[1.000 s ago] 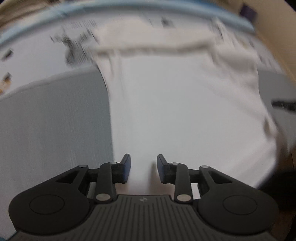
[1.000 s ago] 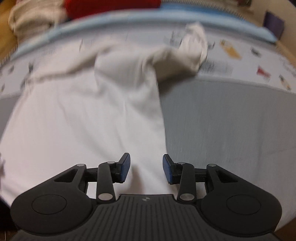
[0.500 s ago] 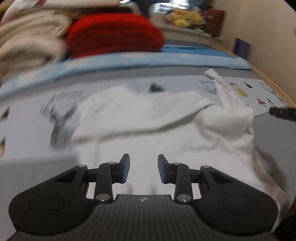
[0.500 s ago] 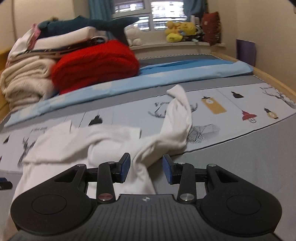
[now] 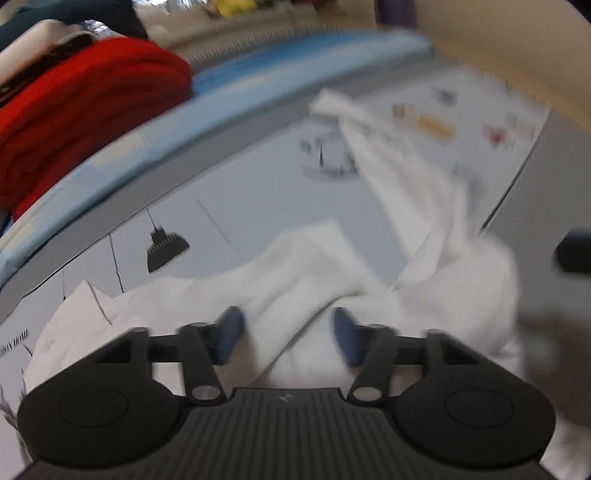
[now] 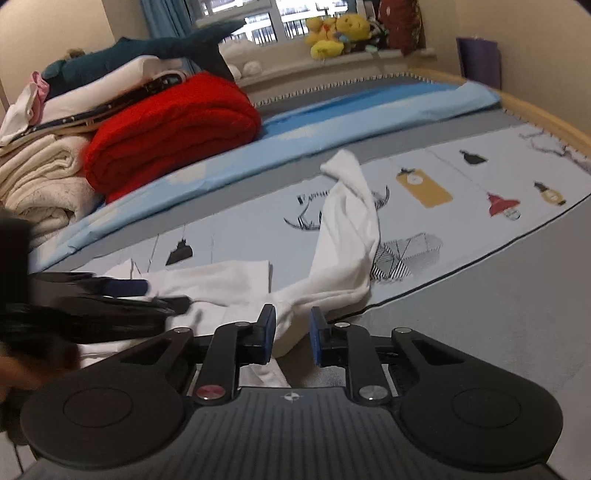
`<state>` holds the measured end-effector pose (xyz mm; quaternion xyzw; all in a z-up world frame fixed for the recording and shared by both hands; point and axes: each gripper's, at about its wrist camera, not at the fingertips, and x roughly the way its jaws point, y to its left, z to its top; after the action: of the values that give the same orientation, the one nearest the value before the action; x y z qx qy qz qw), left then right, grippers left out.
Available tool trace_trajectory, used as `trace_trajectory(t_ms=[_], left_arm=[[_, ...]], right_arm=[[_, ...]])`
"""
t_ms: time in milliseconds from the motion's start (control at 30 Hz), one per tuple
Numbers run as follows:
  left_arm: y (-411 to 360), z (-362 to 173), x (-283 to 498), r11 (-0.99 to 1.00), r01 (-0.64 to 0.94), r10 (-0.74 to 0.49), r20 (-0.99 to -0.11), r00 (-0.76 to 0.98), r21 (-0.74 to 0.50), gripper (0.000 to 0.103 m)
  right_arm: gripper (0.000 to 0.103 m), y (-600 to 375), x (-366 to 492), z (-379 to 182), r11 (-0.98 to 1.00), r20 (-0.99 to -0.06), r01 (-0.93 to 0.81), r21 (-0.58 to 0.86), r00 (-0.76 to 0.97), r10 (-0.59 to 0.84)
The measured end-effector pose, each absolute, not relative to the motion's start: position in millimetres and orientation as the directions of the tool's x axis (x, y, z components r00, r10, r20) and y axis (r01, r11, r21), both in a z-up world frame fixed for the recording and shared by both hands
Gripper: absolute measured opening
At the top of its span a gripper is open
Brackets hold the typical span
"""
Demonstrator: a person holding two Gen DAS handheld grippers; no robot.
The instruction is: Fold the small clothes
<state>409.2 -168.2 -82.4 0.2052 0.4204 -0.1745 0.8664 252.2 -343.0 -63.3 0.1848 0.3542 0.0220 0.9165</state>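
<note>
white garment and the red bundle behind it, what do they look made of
The white garment looks like thin, matte knit cotton: it drapes limply and creases softly. The red bundle looks like a thick, fuzzy knit or fleece, folded in fat rounded rolls. Exact fibres cannot be told.

Each black claw (image 6: 293,341) has a ribbed body, 2 round side discs, silver screws and blue pads (image 6: 267,334).

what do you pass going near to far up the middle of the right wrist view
right gripper, its jaws closing around a fold of the crumpled white garment → printed grey bedsheet → light blue blanket → yellow plush toys on the windowsill
</note>
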Motion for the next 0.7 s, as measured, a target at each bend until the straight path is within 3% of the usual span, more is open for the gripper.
trace_trajectory(t_ms=[33, 100, 167, 300, 400, 467, 567, 633, 700], left_arm=[[-165.6, -83.2, 411.6, 0.852, 0.472, -0.119, -0.796, 0.594, 0.225, 0.024], [-148.3, -72.2, 415.5, 0.869, 0.465, -0.167, -0.782, 0.601, 0.172, 0.012], [-118.4, -54.4, 412.6, 0.89, 0.438, -0.201, -0.751, 0.629, 0.129, 0.009], [-15.9, -15.3, 401.0, 0.962, 0.261, -0.147, -0.67, 0.728, 0.073, 0.005], [110.5, 6.2, 379.3, 0.999, -0.039, 0.025, -0.621, 0.784, -0.01, 0.005], [204.9, 7.4, 353.2, 0.954, -0.298, 0.216, -0.607, 0.765, -0.036, 0.005], [328.8, -12.3, 305.0, 0.642, -0.754, 0.667, -0.588, 0.458, 0.141, 0.007], [371.4, -29.3, 276.2, 0.471, -0.873, 0.73, -0.613, 0.304, 0.128, 0.008], [383.6, -42.7, 270.3, 0.437, -0.897, 0.667, -0.693, 0.274, 0.065, 0.008]], right_arm=[[0.021, -344.3, 256.6, -65.5, 0.925, -0.646, 0.09, 0.368, 0.741, 0.185], [0.022, -346.0, 267.9, -70.5, 0.915, -0.657, 0.095, 0.393, 0.725, 0.207], [0.028, -344.3, 280.5, -75.5, 0.906, -0.664, 0.101, 0.411, 0.714, 0.222], [0.034, -330.2, 307.8, -85.7, 0.92, -0.691, 0.094, 0.381, 0.69, 0.215], [0.034, -324.7, 326.2, -94.6, 0.919, -0.712, 0.14, 0.367, 0.679, 0.181], [0.034, -322.4, 336.5, -100.9, 0.913, -0.727, 0.185, 0.365, 0.668, 0.155], [0.034, -317.8, 345.6, -109.7, 0.921, -0.766, 0.247, 0.302, 0.638, 0.08], [0.034, -317.8, 347.2, -114.7, 0.918, -0.783, 0.282, 0.278, 0.62, 0.047], [0.029, -318.7, 346.7, -120.5, 0.913, -0.796, 0.309, 0.267, 0.605, 0.028]])
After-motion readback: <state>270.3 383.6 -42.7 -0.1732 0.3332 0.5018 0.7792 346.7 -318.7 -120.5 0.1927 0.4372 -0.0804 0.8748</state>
